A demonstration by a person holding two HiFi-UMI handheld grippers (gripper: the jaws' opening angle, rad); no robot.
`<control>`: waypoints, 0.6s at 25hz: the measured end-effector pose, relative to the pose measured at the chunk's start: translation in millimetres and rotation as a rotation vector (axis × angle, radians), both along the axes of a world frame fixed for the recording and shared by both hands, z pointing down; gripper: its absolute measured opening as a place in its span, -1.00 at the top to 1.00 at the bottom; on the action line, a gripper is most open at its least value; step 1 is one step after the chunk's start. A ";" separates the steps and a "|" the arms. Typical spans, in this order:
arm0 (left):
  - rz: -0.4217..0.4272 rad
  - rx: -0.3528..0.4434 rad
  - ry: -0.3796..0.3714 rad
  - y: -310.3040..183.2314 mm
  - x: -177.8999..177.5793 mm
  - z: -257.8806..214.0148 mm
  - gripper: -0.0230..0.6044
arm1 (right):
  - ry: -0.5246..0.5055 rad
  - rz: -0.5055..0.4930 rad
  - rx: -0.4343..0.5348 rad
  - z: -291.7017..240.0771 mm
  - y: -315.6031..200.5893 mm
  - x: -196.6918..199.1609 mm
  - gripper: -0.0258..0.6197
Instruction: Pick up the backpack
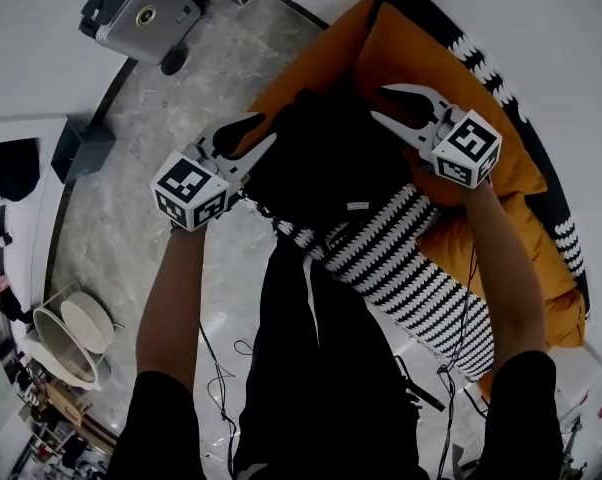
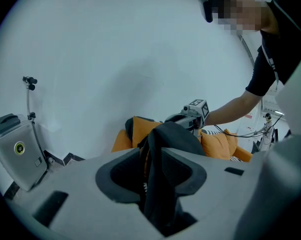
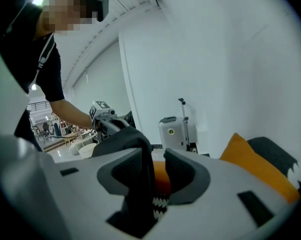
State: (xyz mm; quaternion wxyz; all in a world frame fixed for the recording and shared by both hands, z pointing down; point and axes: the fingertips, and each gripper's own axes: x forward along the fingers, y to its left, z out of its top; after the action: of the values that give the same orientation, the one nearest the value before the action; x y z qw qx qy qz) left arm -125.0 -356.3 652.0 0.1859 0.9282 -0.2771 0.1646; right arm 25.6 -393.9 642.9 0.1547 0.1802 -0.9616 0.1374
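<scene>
Squarely between the two grippers, the black fabric backpack (image 1: 326, 163) sits on the front edge of a bright orange cushioned sofa (image 1: 406, 48). Its lower part lies over a black-and-white striped knitted throw (image 1: 391, 253) that hangs down the sofa's front.

The left gripper (image 1: 266, 128) comes at the bag from the person's left. In its own view, a band of the backpack's black fabric fills the space between the two grey pads, which are pressed against it on both sides.

The right gripper (image 1: 378, 103) meets the bag's far side. Its jaws stand a narrow way apart, with a black strap of the backpack lying against one pad. A slit beside the other pad shows orange cushion and the throw's zigzag edge.

Both bare forearms reach forward over the person's black trousers (image 1: 321, 368). Well off to the left, a grey hard-shell suitcase (image 1: 146, 8) stands on the grey marbled floor (image 1: 151, 178) by a white wall.
</scene>
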 end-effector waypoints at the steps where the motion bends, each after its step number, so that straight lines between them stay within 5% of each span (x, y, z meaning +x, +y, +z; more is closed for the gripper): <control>1: -0.001 -0.003 -0.001 -0.5 0.2 1.1 0.54 | -0.003 0.000 -0.003 0.4 0.1 0.5 0.46; 15: -0.006 -0.035 0.021 -4.7 7.8 9.6 0.60 | -0.058 -0.102 -0.070 2.2 10.7 -15.4 0.59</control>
State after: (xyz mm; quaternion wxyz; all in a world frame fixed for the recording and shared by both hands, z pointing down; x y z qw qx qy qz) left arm -117.2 -361.0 661.6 0.2058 0.9256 -0.2750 0.1590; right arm 10.2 -383.2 645.2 0.1397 0.1212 -0.9682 0.1683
